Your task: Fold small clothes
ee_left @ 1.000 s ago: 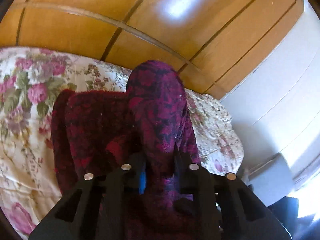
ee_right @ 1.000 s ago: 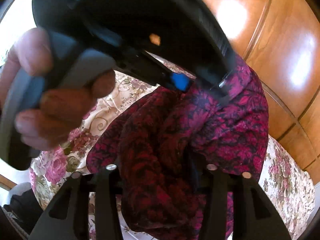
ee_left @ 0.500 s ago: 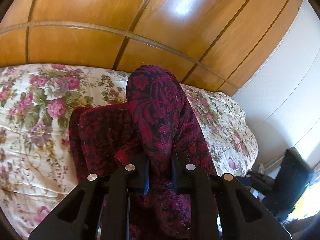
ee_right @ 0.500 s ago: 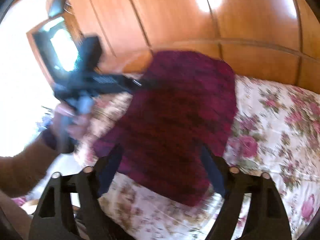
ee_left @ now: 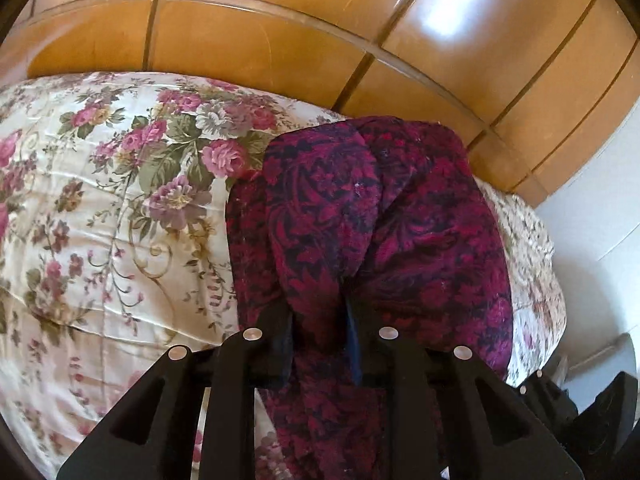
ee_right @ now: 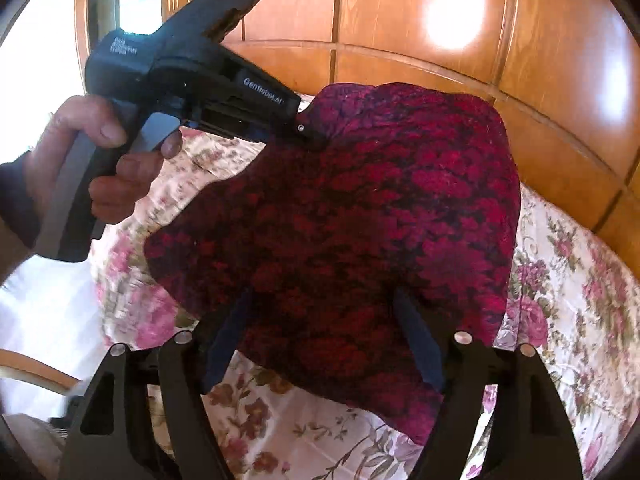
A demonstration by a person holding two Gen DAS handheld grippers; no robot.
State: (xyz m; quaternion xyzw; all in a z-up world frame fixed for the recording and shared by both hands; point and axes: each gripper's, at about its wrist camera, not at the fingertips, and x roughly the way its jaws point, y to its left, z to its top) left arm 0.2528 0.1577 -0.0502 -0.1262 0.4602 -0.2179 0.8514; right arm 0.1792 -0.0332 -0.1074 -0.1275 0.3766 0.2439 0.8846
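A dark red and black patterned garment [ee_left: 360,240] hangs above the floral bedspread [ee_left: 100,220]. My left gripper [ee_left: 320,332] is shut on a bunched fold of it. In the right wrist view the garment [ee_right: 360,220] hangs as a wide sheet, and the left gripper [ee_right: 308,130] pinches its top edge, held by a hand [ee_right: 112,160]. My right gripper [ee_right: 324,344] has its fingers spread wide. The cloth drapes in front of them, and I see no grip on it.
A wooden panelled headboard [ee_left: 280,40] runs behind the bed. A white wall [ee_left: 600,220] and dark objects [ee_left: 592,412] lie past the bed's right edge. The floral bedspread [ee_right: 580,320] spreads under the garment.
My right gripper opened, let go of the garment and pulled back. The left gripper keeps its hold and has lifted the cloth, which now hangs spread out.
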